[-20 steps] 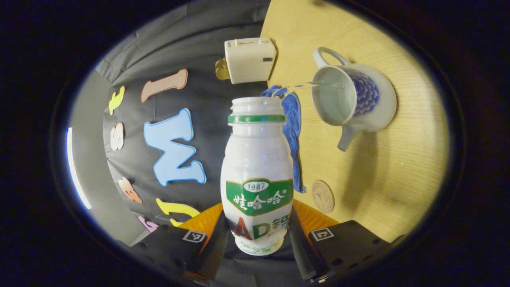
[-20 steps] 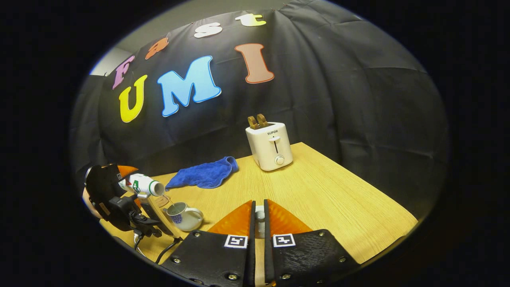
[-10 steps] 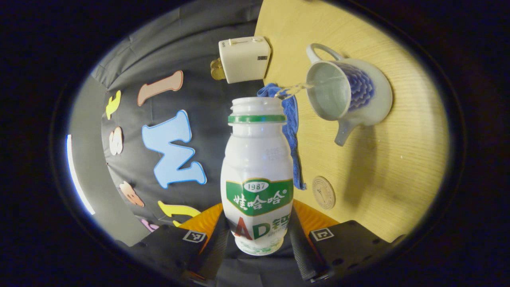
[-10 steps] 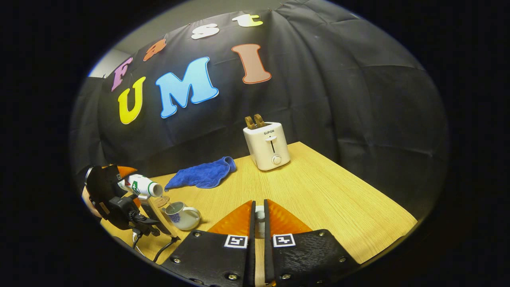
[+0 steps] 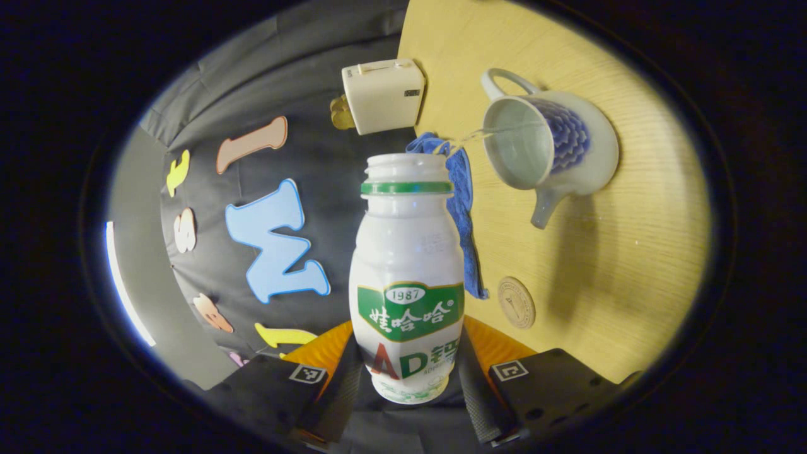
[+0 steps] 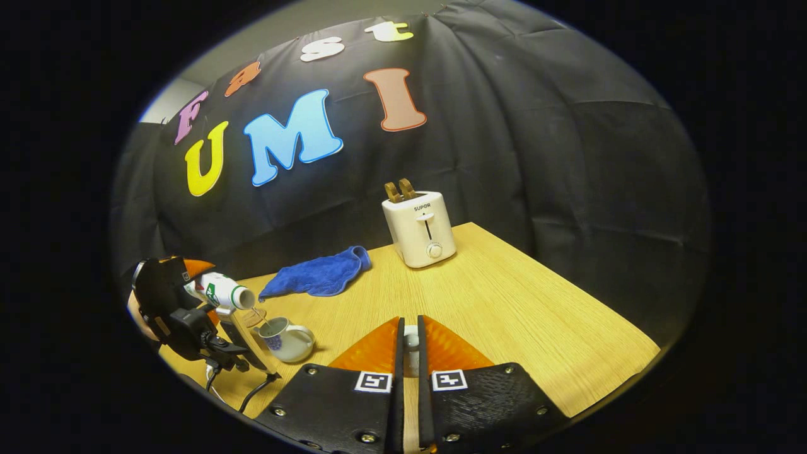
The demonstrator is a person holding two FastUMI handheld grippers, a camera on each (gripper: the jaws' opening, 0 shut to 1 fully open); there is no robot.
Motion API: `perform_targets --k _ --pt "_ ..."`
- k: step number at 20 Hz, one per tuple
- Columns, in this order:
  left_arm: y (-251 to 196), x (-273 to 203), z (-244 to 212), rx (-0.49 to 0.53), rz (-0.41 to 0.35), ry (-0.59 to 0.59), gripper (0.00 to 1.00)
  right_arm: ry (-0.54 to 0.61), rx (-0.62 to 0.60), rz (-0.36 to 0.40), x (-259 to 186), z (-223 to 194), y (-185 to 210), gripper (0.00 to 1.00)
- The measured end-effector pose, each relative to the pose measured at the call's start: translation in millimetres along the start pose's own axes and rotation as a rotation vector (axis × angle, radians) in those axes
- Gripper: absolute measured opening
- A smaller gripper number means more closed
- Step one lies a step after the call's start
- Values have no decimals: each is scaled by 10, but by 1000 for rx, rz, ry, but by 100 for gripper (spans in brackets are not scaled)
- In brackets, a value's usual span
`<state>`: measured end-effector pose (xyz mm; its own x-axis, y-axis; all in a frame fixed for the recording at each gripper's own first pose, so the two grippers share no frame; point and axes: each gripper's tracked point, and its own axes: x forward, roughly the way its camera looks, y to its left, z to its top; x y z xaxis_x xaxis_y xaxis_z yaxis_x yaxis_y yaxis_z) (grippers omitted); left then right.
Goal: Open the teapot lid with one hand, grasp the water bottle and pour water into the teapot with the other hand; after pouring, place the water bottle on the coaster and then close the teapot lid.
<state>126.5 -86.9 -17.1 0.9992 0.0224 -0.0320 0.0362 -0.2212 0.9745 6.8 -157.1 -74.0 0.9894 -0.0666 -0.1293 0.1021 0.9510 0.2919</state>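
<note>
The water bottle [image 5: 406, 277] is a small plastic one with a waisted body and a green collar below its open neck — by the look of it light, getting lighter as it empties, and smooth enough to slip or dent if squeezed hard, so the lower body, where the left gripper [image 5: 408, 384] has it, seems the sensible place to hold. That gripper's jaws are clamped on the bottle, one finger on each side of its base. In the right gripper view the bottle lies tipped over with its mouth just above the teapot [image 6: 287, 338], and in the left gripper view a thin stream of water [image 5: 470, 134] runs from the mouth into the teapot's open top. The teapot is glazed ceramic, likely heavy for its size, hard and breakable; it stands upright on the table [image 6: 504, 296], lid off, its handle turned away from the bottle. The coaster [image 5: 516, 302] lies flat near the teapot on its spout side, apart from it, and a blue cloth [image 6: 315, 275] lies beyond the teapot towards the toaster [image 6: 419, 228]. The right gripper [image 6: 410, 347], well away from the teapot, has its jaws nearly together, closed on a small white piece — probably the lid's knob [image 6: 410, 345], smooth and easily dropped.
</note>
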Motion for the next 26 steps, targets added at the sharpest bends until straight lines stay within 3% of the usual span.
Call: perform_targets --k 22,24,26 --pt "-42 54 -31 115 -7 -9 80 21 -15 -2 -17 -72 12 8" --pt "-30 62 -27 139 -8 -14 86 21 -20 -2 -20 -74 12 9" --pt "-12 77 -14 162 -7 -18 80 23 -22 -2 -18 -74 17 8"
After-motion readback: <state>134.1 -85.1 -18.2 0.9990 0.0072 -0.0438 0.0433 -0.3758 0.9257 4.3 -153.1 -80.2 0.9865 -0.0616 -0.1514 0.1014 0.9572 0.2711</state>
